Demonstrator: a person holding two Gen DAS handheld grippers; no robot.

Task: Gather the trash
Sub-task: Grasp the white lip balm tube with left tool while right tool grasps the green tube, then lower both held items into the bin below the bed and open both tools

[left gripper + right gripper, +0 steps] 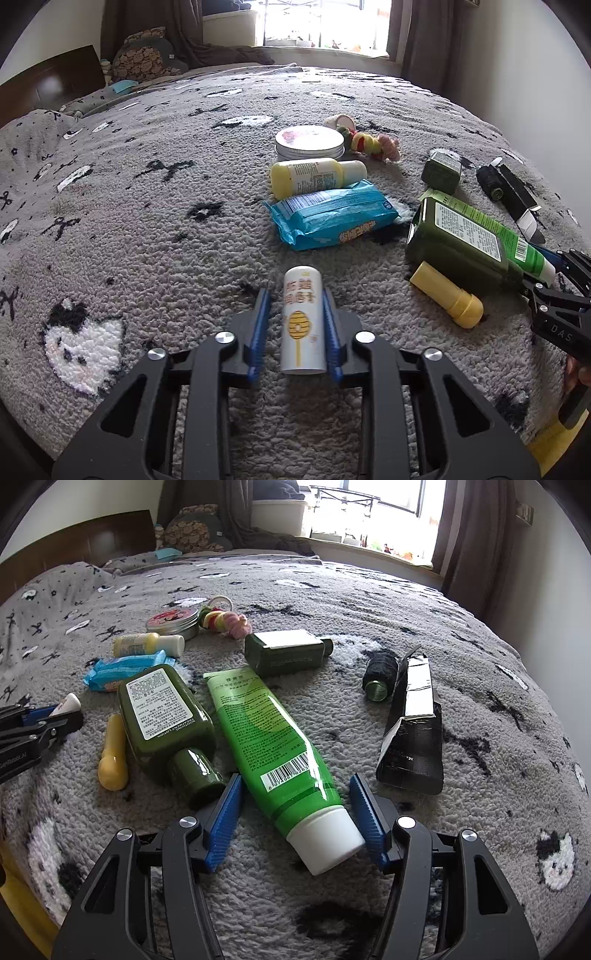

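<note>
Trash is lying all over the grey fuzzy blanket [369,602], with a bunch of toiletries clustered in the middle of the bed. The left gripper [295,332] is straddling a small white stick [303,319] with a yellow honey-dipper drawing and orange Chinese characters; the right blue pad is sitting against it, the left pad is standing a little off, so the jaws are partly open around it, not clamped. The right gripper [301,819] is sitting with its jaws wide apart on either side of the green tube [275,746], white cap toward the camera, with only the cap end between the pads and a barcode showing above the cap.

Only the right wrist view is showing the label on the dark green bottle [166,720] clearly: "SOOTHING TREATMENT LOTION" upside down. It's also giving a full look at the black carton [413,734], the dark thread spool [380,675] just beside it and the small green bottle [284,651]. The left wrist view is showing the blue wipes pack [332,214] much bigger, plus the yellow squeeze bottle [314,175] and round tin [309,142] behind it. A yellow lip-balm stick [447,293] is lying right against the lotion bottle. "DAS" is readable on the right gripper's body in the left view.
</note>
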